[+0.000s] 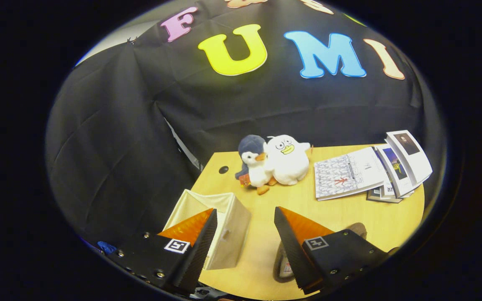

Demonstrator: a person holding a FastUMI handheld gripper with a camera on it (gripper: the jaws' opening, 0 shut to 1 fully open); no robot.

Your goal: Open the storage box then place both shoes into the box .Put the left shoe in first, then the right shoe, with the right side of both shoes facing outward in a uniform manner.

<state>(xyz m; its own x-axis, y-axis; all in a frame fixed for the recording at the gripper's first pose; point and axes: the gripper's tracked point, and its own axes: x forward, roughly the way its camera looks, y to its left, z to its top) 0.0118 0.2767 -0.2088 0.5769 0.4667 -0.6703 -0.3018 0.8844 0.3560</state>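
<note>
A cream fabric storage box stands on the wooden table, its top open and its inside showing pale; my left finger covers part of it. My gripper hangs above the table, open, with nothing between its fingers. A dark shoe lies under and behind my right finger, mostly hidden; a rounded dark part of a shoe peeks out beyond that finger. I cannot tell whether these are one shoe or two.
Two plush penguins sit at the table's far side, beyond the fingers. Several booklets and magazines are fanned out at the far right. A round cable hole is near the far left corner. Black cloth walls the booth behind.
</note>
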